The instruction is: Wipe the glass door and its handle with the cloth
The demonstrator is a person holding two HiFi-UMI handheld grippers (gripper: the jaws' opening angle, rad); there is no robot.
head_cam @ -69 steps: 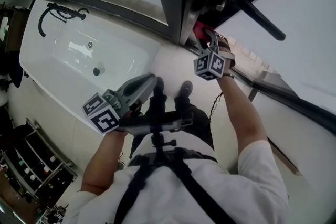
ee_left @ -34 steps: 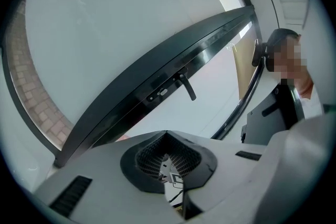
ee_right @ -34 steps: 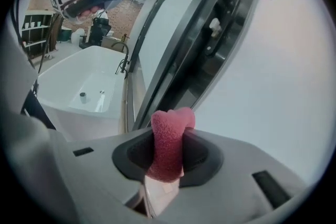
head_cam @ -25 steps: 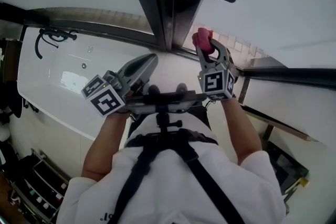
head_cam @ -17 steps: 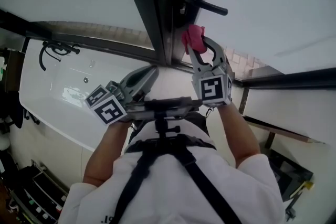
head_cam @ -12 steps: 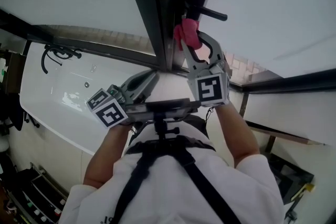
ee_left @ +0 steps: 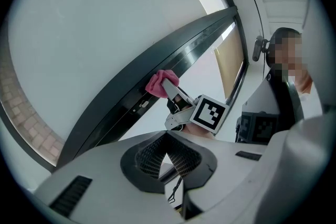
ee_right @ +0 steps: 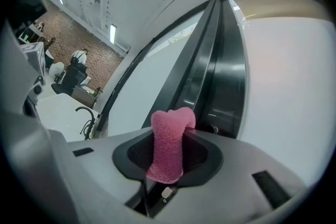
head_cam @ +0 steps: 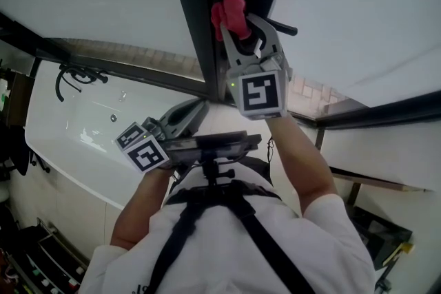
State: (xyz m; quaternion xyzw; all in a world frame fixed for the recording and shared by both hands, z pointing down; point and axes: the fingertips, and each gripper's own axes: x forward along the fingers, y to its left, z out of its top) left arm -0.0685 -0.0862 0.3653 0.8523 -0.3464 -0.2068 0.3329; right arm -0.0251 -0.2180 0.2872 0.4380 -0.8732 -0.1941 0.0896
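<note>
While the right gripper pinches the cloth at the door's edge beside the handle, the left gripper idles with jaws together and empty, wiping apparently hardly begun.

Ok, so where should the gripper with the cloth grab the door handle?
Probably on the straight bar of the handle, away from where it joins the dark frame. It sticks out sideways as a thin rod with a free end, so the right gripper, shut on the cloth, would best come from the person's side with its jaws across the rod.
</note>
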